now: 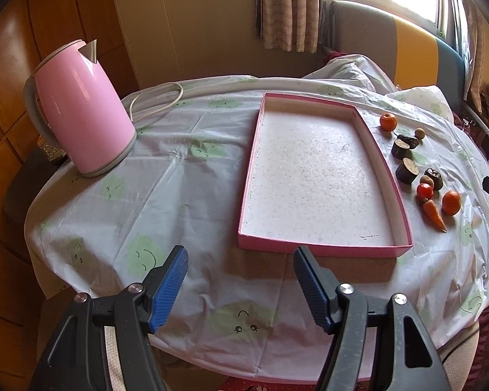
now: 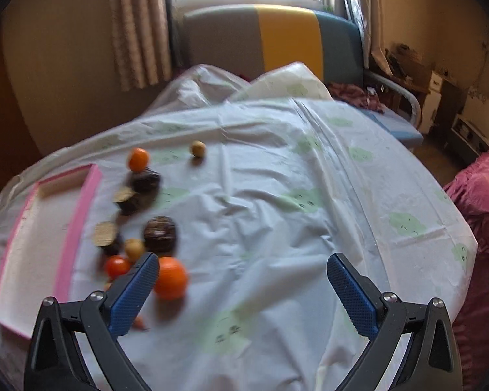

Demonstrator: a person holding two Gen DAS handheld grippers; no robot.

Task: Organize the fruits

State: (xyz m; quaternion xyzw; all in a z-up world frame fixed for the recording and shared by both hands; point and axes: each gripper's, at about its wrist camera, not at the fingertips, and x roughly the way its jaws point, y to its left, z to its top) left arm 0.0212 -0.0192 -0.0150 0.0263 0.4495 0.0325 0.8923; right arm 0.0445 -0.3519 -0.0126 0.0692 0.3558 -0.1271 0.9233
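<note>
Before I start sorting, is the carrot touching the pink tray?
Apart. The left wrist view shows the carrot lying to the right of the pink tray, with a clear strip of tablecloth between them.

Two hand-held grippers, each with black arms and blue finger pads.
On the left gripper (image 1: 240,265) and the right gripper (image 2: 243,270) alike, dark grey, faintly speckled plastic arms with elongated cut-out slots carry two silver round-headed screws per side; each finger ends in a tapered blue pad (image 1: 168,288) (image 2: 350,295) with a fine ribbed or dotted texture.
</note>
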